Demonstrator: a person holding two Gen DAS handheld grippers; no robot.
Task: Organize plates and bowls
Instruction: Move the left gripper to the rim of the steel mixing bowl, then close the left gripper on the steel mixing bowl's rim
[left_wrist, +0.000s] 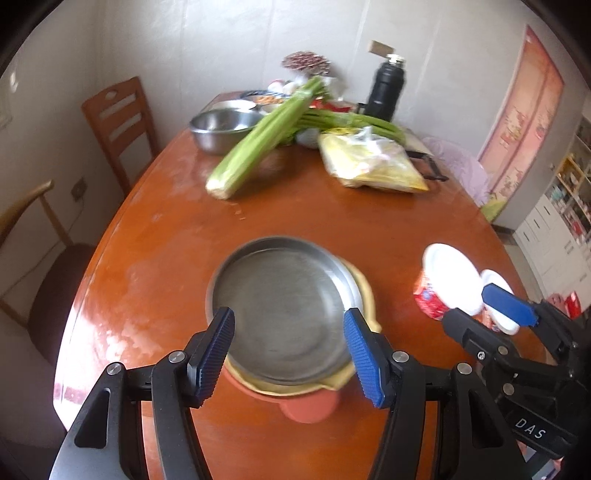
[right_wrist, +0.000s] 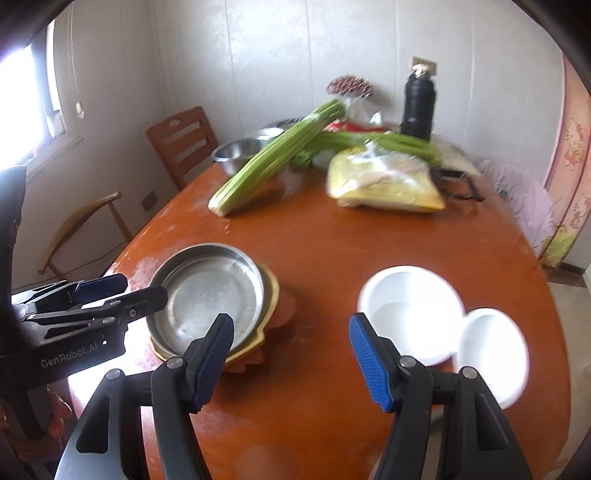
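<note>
Near the table's (left_wrist: 177, 236) front edge sits the steel plate (left_wrist: 284, 314), the landmark for everything else; it rests on a yellow plate (left_wrist: 364, 291), which lies on an orange mat (left_wrist: 310, 408). Above the steel plate's near rim hangs the left gripper (left_wrist: 290, 354), jaws parted and empty, one blue pad to each side of the rim without touching it. Right of the plate, apart from it, stands a big white bowl (right_wrist: 410, 314) with a smaller white bowl (right_wrist: 491, 354) touching its right side; in the left view the big one shows a red printed wall. The right gripper (right_wrist: 291, 362) hovers over bare wood between the steel plate and the big bowl, jaws likewise apart and holding nothing; its right pad overlaps the bowl's rim in the picture, though contact cannot be told. Beyond the plate, well away, lie a celery bunch (left_wrist: 258, 136), a steel bowl (left_wrist: 218, 129) behind it, and a yellow bag (left_wrist: 369, 162) to the right. Further back stands a black flask (left_wrist: 386, 90). A wooden chair (left_wrist: 118, 122) stands off the table's far left side.
</note>
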